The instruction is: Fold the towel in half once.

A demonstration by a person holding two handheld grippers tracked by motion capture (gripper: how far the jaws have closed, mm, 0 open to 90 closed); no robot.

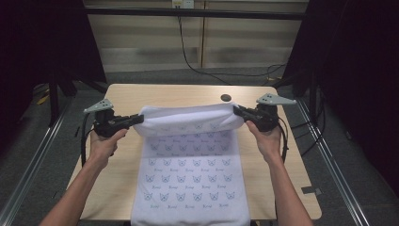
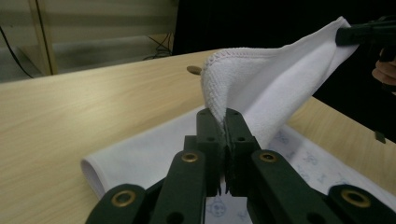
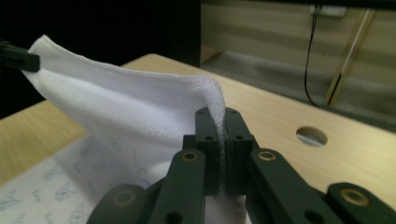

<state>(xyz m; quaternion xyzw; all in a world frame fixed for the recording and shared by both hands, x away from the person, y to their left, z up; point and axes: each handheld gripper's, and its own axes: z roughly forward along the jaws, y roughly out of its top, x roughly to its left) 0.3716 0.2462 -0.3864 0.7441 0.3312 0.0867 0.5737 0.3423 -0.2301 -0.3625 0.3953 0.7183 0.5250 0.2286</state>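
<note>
A white towel (image 1: 190, 160) printed with small blue animal faces lies down the middle of the wooden table (image 1: 127, 96), its near end hanging over the front edge. Its far end is lifted and folded back toward me. My left gripper (image 1: 139, 118) is shut on the towel's far left corner (image 2: 219, 100). My right gripper (image 1: 236, 111) is shut on the far right corner (image 3: 215, 100). Between them the raised edge is stretched above the table. From the left gripper view the other gripper (image 2: 369, 35) holds the opposite corner.
A round cable hole (image 1: 226, 98) sits in the table behind the towel. Bare wood lies on both sides of the towel. Cables (image 1: 197, 61) run across the floor beyond the table. Metal rails (image 1: 33, 160) flank the table.
</note>
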